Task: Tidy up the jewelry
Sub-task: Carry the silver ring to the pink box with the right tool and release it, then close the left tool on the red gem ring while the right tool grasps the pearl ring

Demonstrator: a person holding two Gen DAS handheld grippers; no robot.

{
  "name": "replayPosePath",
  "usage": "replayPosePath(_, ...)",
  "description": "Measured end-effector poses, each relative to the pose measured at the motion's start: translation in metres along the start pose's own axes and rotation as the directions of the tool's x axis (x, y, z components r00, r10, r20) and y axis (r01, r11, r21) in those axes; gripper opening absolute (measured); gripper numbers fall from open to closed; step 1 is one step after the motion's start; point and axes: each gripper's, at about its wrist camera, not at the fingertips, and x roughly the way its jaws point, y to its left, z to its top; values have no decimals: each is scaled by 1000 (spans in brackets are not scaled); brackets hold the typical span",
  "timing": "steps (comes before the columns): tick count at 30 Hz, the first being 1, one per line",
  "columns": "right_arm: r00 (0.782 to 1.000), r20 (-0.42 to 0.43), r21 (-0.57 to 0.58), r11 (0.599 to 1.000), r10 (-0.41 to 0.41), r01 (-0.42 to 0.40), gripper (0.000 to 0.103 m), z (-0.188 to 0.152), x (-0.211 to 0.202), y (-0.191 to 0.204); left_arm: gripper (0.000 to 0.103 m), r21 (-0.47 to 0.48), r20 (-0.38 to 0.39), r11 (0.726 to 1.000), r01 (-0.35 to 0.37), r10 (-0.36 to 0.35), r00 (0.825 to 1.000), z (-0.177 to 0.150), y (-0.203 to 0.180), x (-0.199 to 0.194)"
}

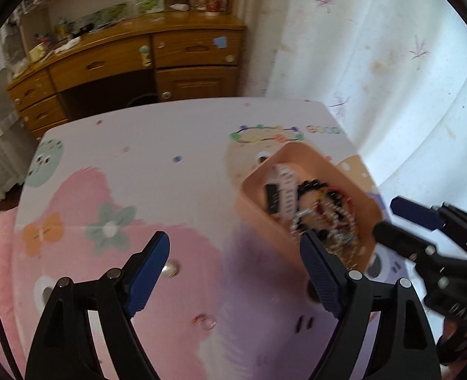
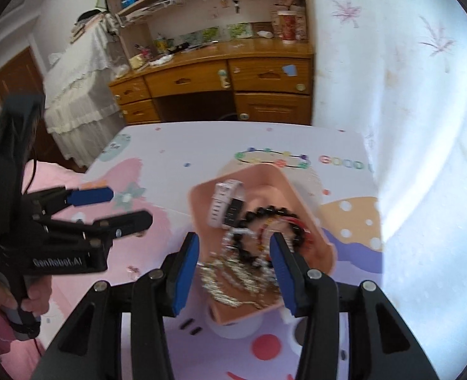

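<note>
A table (image 2: 176, 148) covered in a pastel cartoon-print cloth fills the middle of both views. Beyond its far edge stands a cluttered wooden desk (image 2: 214, 76) with drawers, and a pale flowered curtain (image 2: 391, 63) hangs along the right side.

On the right half of the table sits a peach-pink plastic tray (image 2: 265, 186), tilted in the blurred picture. It holds a heap of jewelry: a white watch strap (image 2: 222, 202) and a dark one at its far end, a black bead bracelet (image 2: 265, 221) in the middle, and a tangle of silver chains (image 2: 230, 275) at the near end.

A colourful bead necklace (image 2: 273, 158) lies flat on the cloth just beyond the tray. On the left part of the table, a pearl-like bead (image 1: 171, 267) and a small clear ring (image 1: 206, 319) lie apart on the cloth.

The right gripper (image 2: 235, 250) hangs over the near end of the tray, its jaws partly apart with the chains and bracelet seen between them; nothing is pinched. The left gripper (image 1: 235, 247) hovers left of the tray, jaws spread wide and empty, held by a hand (image 2: 28, 297).
</note>
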Motion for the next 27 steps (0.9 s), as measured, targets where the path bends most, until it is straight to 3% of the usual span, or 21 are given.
replayPosePath(9,993,-56,-95,989,104,-109,47,5,22,45,83,-42,-63,995,-89,87,994,-59,46,-6)
replayPosePath(15,977,-131,-134,973,168,-186,47,7,49,78,83,-137,-20,989,-58,56,998,-97,60,-6)
replayPosePath(19,955,-234,-98,973,180,-207,47,12,80,94,83,-161,45,987,-14,21,999,-113,51,-2)
replayPosePath(24,936,-313,-96,975,162,-201,47,25,112,110,83,-98,52,993,-61,67,996,-121,27,13)
replayPosePath(27,895,-400,-58,969,196,-239,47,31,136,113,83,-75,56,991,-109,114,992,-121,16,22)
